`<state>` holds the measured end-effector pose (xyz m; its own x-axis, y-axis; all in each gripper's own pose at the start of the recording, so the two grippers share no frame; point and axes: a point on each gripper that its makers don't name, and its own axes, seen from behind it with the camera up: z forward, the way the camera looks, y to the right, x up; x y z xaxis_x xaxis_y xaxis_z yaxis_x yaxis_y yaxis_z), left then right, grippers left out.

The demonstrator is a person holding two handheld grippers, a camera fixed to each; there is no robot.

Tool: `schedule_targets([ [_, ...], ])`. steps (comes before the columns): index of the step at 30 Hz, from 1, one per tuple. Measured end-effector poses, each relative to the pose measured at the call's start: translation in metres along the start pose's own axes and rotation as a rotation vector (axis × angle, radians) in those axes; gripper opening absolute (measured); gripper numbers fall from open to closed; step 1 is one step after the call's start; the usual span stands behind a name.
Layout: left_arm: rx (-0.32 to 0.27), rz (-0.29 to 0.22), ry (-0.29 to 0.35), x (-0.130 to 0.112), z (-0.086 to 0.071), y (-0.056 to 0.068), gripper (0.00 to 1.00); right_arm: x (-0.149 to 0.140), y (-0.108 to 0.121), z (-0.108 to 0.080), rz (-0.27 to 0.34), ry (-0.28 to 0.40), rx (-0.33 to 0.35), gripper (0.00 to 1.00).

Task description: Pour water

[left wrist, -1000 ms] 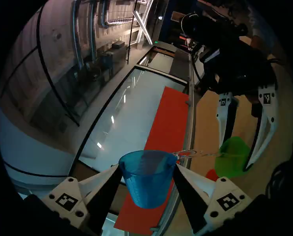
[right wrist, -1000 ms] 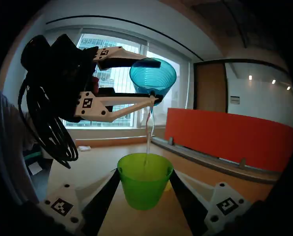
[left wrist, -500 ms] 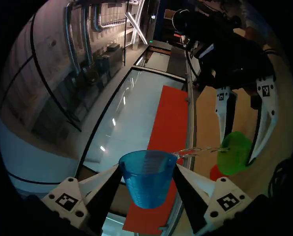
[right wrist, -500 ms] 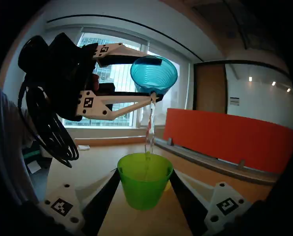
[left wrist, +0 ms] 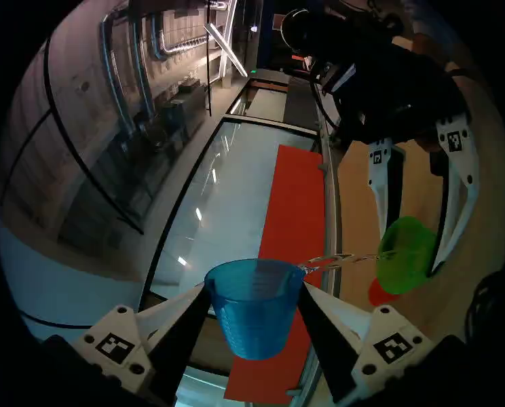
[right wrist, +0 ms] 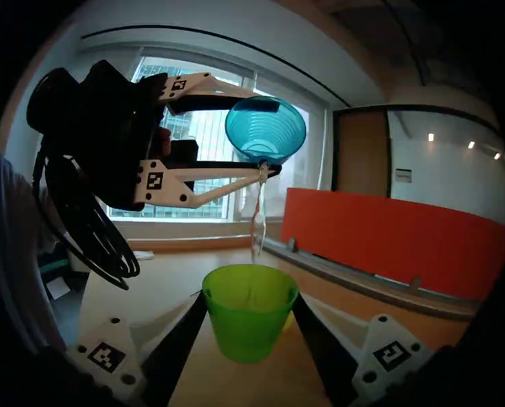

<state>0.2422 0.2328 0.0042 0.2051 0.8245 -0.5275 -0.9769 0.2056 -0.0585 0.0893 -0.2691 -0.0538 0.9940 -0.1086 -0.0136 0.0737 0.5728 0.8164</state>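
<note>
My left gripper [left wrist: 252, 308] is shut on a blue plastic cup [left wrist: 254, 312]. In the right gripper view that blue cup [right wrist: 265, 129] is tipped on its side, high up, held by the left gripper [right wrist: 263, 132]. A thin stream of water [right wrist: 256, 217] falls from its rim into a green plastic cup [right wrist: 250, 308]. My right gripper [right wrist: 250, 315] is shut on the green cup, holding it upright under the stream. In the left gripper view the green cup [left wrist: 405, 254] sits between the right gripper's white fingers [left wrist: 459, 203], with the stream of water [left wrist: 341, 259] reaching it.
A wooden tabletop [right wrist: 178, 281] lies below the cups, with an orange partition [right wrist: 395, 234] along its far edge and windows [right wrist: 184, 146] behind. Black cables [right wrist: 89, 237] hang from the left gripper. A small red thing [left wrist: 381, 293] lies on the table near the green cup.
The stream from the blue cup has thinned. The blue cup has shifted slightly; the green cup stays under it.
</note>
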Motion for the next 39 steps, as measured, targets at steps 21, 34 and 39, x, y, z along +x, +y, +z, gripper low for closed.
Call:
schedule_targets([
  [21, 0.018, 0.132, 0.017, 0.011, -0.003, 0.0, 0.86, 0.001, 0.002, 0.002, -0.004, 0.0, -0.006, 0.91],
  [34, 0.043, 0.217, 0.029, 0.018, -0.006, -0.002, 0.86, 0.003, 0.003, 0.001, -0.006, 0.003, -0.013, 0.9],
  [39, 0.048, 0.265, 0.034, 0.022, -0.005, -0.001, 0.86, 0.004, 0.004, 0.001, -0.006, 0.004, -0.015, 0.9],
])
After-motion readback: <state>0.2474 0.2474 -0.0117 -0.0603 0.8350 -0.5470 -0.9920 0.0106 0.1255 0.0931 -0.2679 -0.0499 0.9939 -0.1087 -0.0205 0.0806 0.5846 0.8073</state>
